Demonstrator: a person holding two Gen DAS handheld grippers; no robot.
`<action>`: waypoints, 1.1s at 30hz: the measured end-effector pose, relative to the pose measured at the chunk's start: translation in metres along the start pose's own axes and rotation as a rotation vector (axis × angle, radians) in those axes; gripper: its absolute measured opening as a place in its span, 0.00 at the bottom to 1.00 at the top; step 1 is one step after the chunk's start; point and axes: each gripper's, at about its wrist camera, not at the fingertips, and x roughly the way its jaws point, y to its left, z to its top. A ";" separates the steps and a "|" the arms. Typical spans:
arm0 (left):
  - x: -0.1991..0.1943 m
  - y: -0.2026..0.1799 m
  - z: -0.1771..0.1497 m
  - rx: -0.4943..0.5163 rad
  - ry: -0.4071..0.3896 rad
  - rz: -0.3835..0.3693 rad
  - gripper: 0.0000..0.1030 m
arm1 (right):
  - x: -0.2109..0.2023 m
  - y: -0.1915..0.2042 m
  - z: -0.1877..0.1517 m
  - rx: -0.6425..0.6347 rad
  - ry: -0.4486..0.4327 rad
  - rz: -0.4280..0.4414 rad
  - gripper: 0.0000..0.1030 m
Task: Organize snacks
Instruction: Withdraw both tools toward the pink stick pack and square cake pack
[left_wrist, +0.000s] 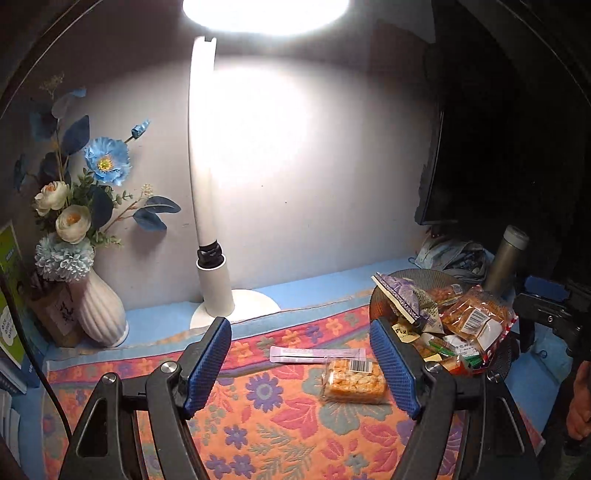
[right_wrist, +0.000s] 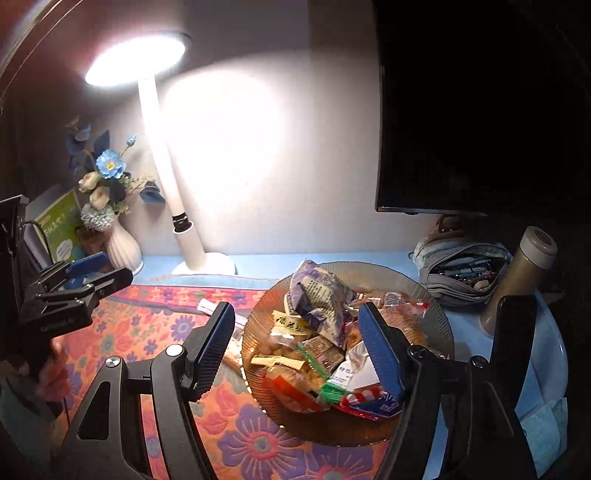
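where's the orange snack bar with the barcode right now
In the left wrist view the orange snack bar lies flat on the floral cloth, just left of the snack bowl and right in front of a long pale sachet.

Left gripper (left_wrist: 301, 363): two black triangular arms with cut-out windows, round silver screws at the pivots, and flat fingers (left_wrist: 207, 363) covered in blue dimpled pads. Right gripper (right_wrist: 295, 354): the same black frame, silver screws and blue textured fingers (right_wrist: 380, 354). A sliver of the person's bare hand (left_wrist: 580, 402) shows reddish skin.
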 end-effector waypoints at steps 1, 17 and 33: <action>-0.002 0.007 -0.002 0.006 0.001 0.000 0.73 | -0.002 0.008 -0.003 -0.005 0.004 0.012 0.67; 0.120 0.016 -0.044 0.307 0.243 -0.202 0.61 | 0.029 0.083 -0.098 0.067 0.175 0.155 0.67; 0.219 -0.012 -0.041 0.497 0.362 -0.426 0.48 | 0.087 0.070 -0.123 0.091 0.267 0.096 0.67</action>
